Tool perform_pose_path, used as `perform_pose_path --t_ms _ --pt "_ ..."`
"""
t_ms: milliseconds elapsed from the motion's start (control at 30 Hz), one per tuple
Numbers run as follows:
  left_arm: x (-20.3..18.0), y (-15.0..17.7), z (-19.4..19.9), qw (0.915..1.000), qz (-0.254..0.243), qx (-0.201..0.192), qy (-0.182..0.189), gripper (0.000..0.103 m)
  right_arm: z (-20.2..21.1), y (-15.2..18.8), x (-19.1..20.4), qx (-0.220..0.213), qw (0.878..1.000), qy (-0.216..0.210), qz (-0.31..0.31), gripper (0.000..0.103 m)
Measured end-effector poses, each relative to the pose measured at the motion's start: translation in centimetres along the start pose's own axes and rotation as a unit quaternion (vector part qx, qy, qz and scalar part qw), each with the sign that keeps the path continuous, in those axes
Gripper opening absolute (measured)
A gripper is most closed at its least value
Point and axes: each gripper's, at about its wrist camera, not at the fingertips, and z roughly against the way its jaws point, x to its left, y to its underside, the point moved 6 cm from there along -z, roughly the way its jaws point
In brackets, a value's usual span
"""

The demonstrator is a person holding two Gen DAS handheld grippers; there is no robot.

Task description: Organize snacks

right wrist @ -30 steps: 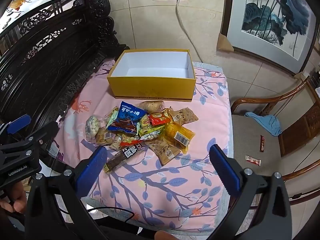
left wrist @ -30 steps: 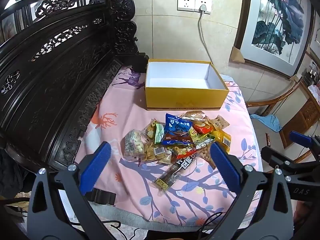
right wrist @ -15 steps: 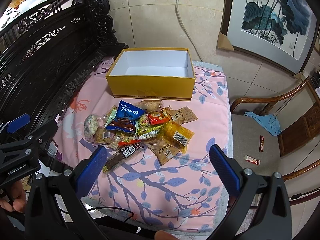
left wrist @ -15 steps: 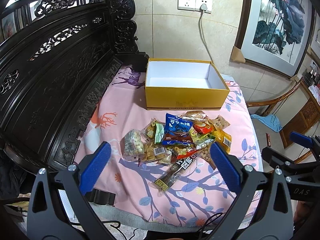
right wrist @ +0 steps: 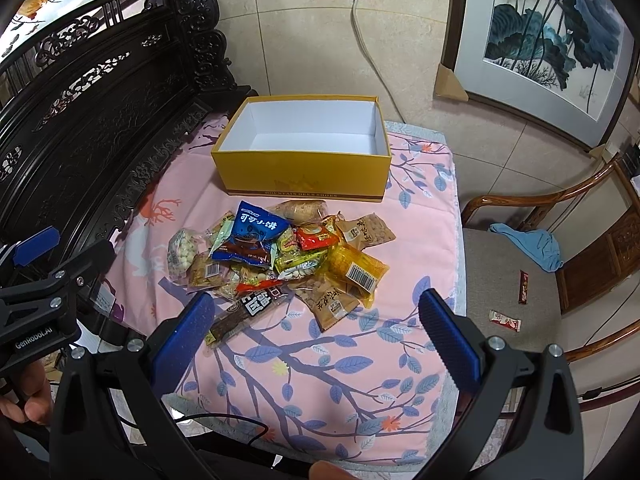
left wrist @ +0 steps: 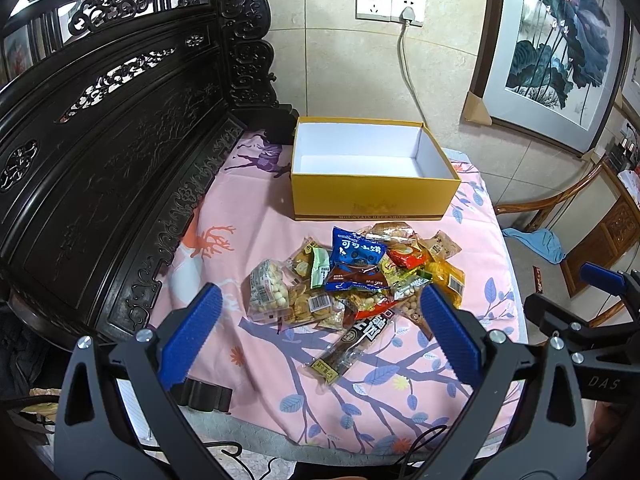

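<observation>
A pile of snack packets [left wrist: 352, 276] lies on the pink cloth [left wrist: 248, 240], also in the right wrist view [right wrist: 280, 256]. A blue packet [left wrist: 356, 252] tops it and a long dark bar [left wrist: 352, 344] lies at its near edge. An empty yellow box [left wrist: 372, 196] with a white inside stands behind the pile, also in the right wrist view [right wrist: 304, 176]. My left gripper [left wrist: 320, 332] is open and empty, just short of the pile. My right gripper [right wrist: 316, 332] is open and empty, over the cloth's near part.
A dark carved wooden bench back [left wrist: 100, 152] runs along the left. A wooden chair [right wrist: 540, 272] at the right holds a blue cloth [right wrist: 532, 244] and two small wrappers [right wrist: 506, 318]. A cable [left wrist: 408, 72] hangs from a wall socket behind the box.
Both grippers have edged slightly toward the pile and box. Nothing on the cloth has moved.
</observation>
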Motion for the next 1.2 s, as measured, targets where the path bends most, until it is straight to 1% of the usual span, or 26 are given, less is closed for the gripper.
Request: perform_pose_path --t_ms 800,1000,1200 --pt "0.1 0.0 -0.2 1.0000 0.000 0.001 -0.001 0.101 0.0 0.0 0.0 0.003 1.000 0.001 0.001 0.102" --pt "0.6 0.5 -1.2 1.0000 0.003 0.008 -0.004 0.101 -1.1 0.0 -0.3 0.011 1.000 0.004 0.001 0.102" --pt "0.6 0.1 -1.3 0.9999 0.000 0.010 -0.006 0.101 -1.5 -0.3 -0.1 0.011 1.000 0.003 0.004 0.102"
